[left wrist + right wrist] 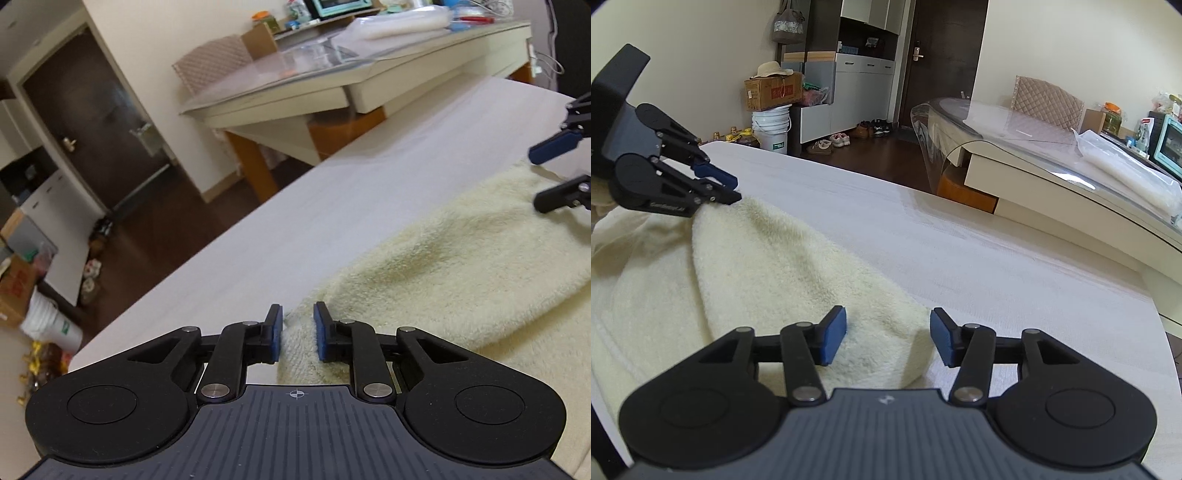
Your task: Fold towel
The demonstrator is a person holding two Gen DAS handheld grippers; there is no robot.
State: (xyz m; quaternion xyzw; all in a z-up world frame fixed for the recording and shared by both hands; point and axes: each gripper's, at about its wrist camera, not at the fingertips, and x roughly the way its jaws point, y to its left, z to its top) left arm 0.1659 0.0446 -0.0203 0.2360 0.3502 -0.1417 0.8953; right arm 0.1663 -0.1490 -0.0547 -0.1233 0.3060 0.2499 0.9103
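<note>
Cream terry towel (768,266) lies folded on my white table (960,236); left gripper (298,328) narrow, right gripper (888,334) wide, both empty.

One cream towel (783,273) on one white bed (979,251); two grippers, left gripper (298,332) and right gripper (888,336); one glass-topped desk (1015,147); one white bucket (772,129); one cardboard box (772,94); one quilted chair (1049,99).

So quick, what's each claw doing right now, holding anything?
Left gripper: open, fingers either side of the towel edge, not clamped.
Right gripper: open wide, holding nothing, over the towel's corner.
</note>
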